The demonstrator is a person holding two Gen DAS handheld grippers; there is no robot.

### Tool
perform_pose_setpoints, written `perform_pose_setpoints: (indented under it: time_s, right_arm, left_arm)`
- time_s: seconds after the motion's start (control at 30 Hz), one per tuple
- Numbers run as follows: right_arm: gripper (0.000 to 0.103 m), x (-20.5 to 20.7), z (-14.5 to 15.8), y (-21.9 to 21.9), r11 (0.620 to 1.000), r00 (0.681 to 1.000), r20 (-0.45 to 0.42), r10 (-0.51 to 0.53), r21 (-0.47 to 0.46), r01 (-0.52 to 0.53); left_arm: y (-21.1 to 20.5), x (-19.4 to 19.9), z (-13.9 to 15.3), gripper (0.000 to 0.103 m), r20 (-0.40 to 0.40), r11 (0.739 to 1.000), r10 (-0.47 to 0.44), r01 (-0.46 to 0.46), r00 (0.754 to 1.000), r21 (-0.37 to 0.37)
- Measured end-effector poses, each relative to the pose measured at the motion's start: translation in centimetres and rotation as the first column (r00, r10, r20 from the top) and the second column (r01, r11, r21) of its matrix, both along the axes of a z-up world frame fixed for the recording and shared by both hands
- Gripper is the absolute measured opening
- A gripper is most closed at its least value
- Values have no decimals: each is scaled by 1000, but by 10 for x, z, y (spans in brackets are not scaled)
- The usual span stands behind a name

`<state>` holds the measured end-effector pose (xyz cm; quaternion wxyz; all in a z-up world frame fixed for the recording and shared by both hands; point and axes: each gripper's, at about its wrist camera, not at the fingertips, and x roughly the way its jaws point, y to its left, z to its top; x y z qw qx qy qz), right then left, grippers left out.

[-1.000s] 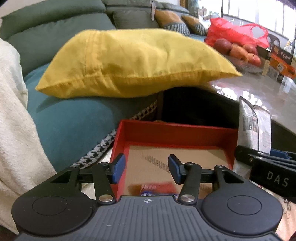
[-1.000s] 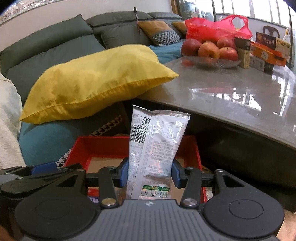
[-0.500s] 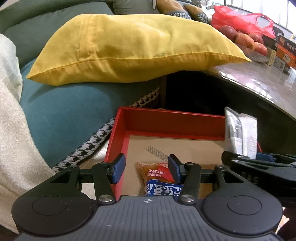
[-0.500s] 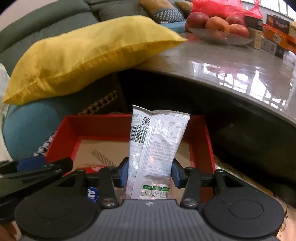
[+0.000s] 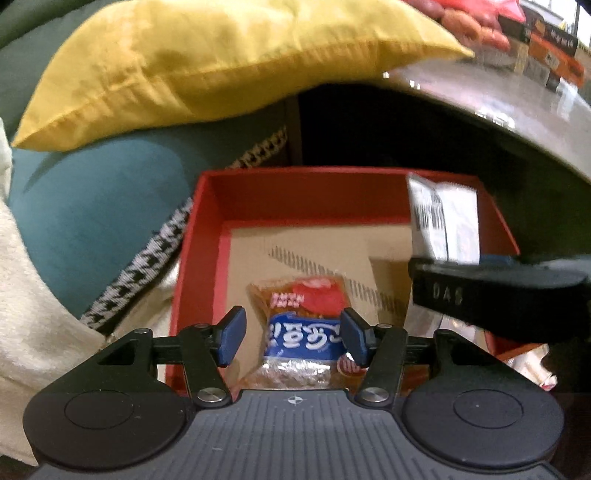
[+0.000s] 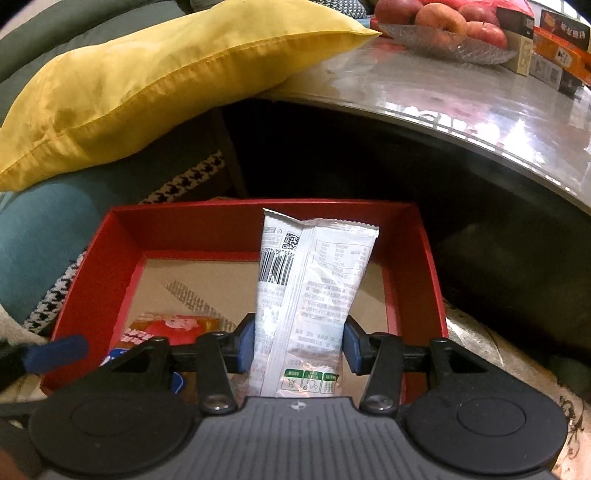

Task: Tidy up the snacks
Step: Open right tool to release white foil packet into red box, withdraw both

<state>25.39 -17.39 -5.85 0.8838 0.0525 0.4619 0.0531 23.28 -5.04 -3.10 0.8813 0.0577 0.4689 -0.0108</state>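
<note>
A red box with a brown cardboard floor lies in front of both grippers; it also shows in the right wrist view. An orange, red and blue snack packet lies on the box floor. My left gripper is open above it, one finger on each side, not gripping. My right gripper is shut on a white snack packet with a barcode, held upright over the right half of the box. That packet and the right gripper body show in the left wrist view.
A yellow pillow rests on a teal cushion behind the box. A glossy grey table with a bowl of apples and cartons overhangs at right. A cream blanket lies at left.
Both grippers have tilted down and moved closer over the red box. The orange and blue packet has come fully into view between the left fingers. The white packet stays gripped.
</note>
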Motion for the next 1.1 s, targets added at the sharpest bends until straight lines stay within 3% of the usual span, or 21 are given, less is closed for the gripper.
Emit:
perform_pose_setpoints:
  time_s: [0.17,0.47,0.57,0.67,0.77,1.1]
  right_arm:
    - [52,0,9,-10,999,999,28,-46,25,45]
    - [53,-6,26,-20,996,996,53,-67,56,64]
    - [53,-10,33,-20,996,996,57,-64,61,60]
    - [53,-21,45,-21,998,996,73,-55,45,52]
    - [53,-38,51,-23,999,997,71,-39,27,37]
    - [55,-98,42,-37,999,999,-14,-46,10,47]
  left_arm:
    - [1,7,-7,64,-12,1000,9,-9,1000,18]
    - [-5,24,-18,60,6,995,27,-27,1000,99]
    - [0,23,-11,60,21,997,40,-42,999,71]
    - [6,17,4,73,48,999,34,-36,998,37]
    - [10,7,16,75,68,1000,24,-25,997,18]
    - [28,-49,22,82,14,998,-16,17,1000,-67]
